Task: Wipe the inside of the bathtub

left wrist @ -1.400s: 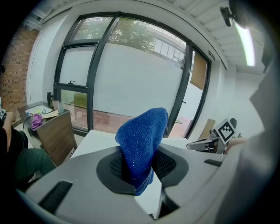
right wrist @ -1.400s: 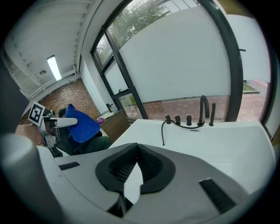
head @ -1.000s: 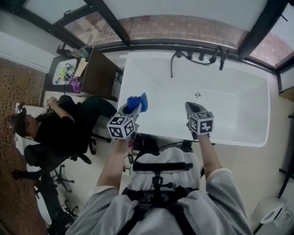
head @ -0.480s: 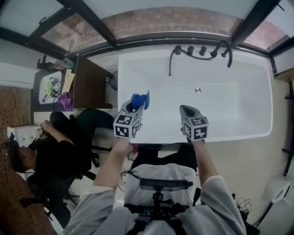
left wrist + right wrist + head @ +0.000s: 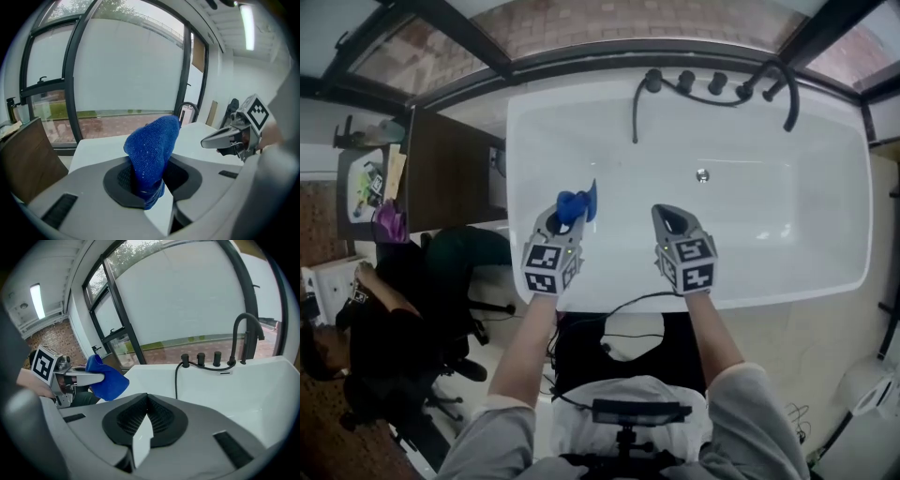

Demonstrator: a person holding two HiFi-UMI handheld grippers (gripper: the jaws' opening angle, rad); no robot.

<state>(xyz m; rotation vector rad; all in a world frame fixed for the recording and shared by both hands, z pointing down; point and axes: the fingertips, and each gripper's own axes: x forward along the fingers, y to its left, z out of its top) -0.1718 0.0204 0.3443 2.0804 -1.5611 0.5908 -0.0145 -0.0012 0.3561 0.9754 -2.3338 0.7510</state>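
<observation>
Bathtub [image 5: 825, 234]: open white basin ahead of both my grippers, widest to my right, with a small drain [image 5: 702, 175] on its floor. Far rim: black spout [image 5: 783, 89], three knobs [image 5: 684, 82] and a hose [image 5: 635, 112] hanging down the inner wall. Left end: dark wooden panel [image 5: 450, 178] just beside the tub, a seated person [image 5: 384, 328] beyond it. A gap lies between my left gripper [image 5: 562, 216], clamped on the blue cloth [image 5: 575, 204], and my right gripper [image 5: 668, 216], jaws together.

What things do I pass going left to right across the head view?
Seated person → brown desk → blue cloth in the left gripper → right gripper → black faucet spout.
</observation>
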